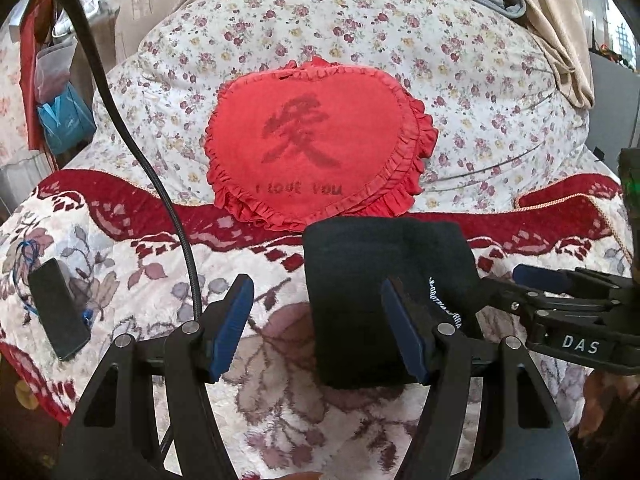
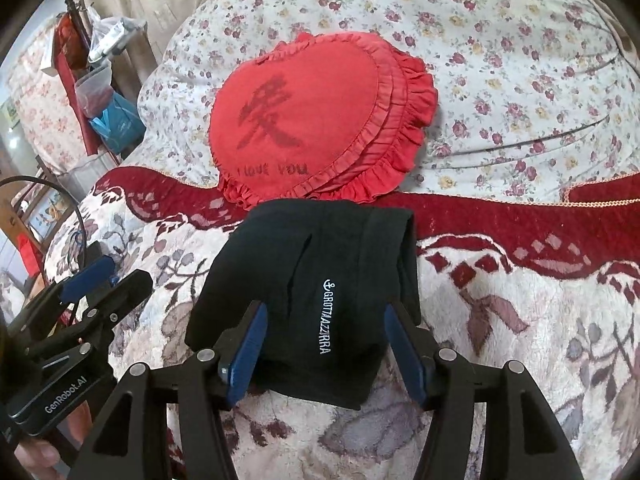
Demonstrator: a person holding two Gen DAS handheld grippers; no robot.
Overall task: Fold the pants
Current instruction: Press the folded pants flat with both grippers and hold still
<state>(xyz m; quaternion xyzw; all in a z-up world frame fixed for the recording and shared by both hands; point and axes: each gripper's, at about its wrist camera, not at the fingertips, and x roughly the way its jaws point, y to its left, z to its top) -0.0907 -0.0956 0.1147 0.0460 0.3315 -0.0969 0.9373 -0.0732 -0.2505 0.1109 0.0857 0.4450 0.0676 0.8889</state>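
The black pants (image 1: 360, 280) lie folded into a compact rectangle on the floral blanket (image 1: 140, 280), white lettering on top; they also show in the right wrist view (image 2: 312, 280). My left gripper (image 1: 316, 320) is open and empty, its left finger over the blanket and its right finger over the pants' near part. My right gripper (image 2: 324, 344) is open and empty, its fingers straddling the near edge of the pants. The right gripper also shows in the left wrist view (image 1: 540, 280), right of the pants. The left gripper shows in the right wrist view (image 2: 108, 276), left of the pants.
A red heart-shaped cushion (image 1: 316, 144) lies just behind the pants on a flowered quilt (image 1: 460, 60). A dark phone (image 1: 58, 308) lies on the blanket at left. A black cable (image 1: 132, 136) runs across the left. Bags (image 1: 64, 116) hang beside the bed.
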